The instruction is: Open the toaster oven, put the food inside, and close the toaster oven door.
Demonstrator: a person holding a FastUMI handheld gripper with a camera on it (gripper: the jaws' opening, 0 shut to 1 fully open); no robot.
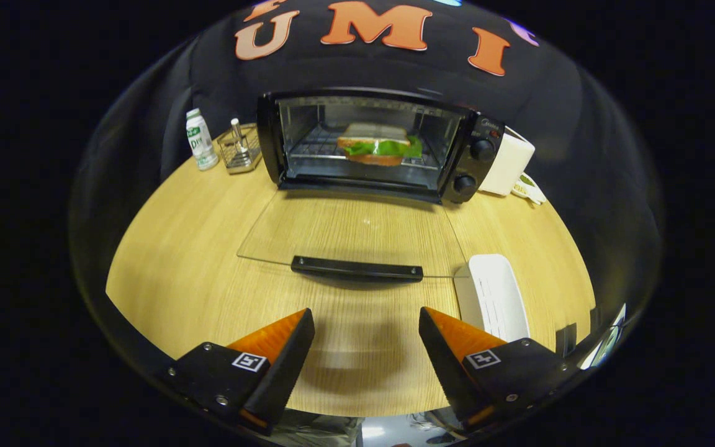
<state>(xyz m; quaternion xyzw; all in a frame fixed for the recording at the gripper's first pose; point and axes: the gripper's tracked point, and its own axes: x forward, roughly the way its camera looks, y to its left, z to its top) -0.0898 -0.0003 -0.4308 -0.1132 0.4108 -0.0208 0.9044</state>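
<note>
The toaster oven (376,146) stood at the back of the wooden table (177,273), its glass door (351,239) folded flat; a sandwich (377,148) with green lettuce sat on the rack inside; the gripper (367,326) hung before the door handle (357,269), fingers spread, holding nothing.

The white box (509,162) behind the toaster oven (376,146) is largely hidden by the oven's control side, and the small item (528,188) beside it is too small to identify. The bottle (200,140) label is illegible. The gripper (367,326) fingers stand apart, their bases cut off.
</note>
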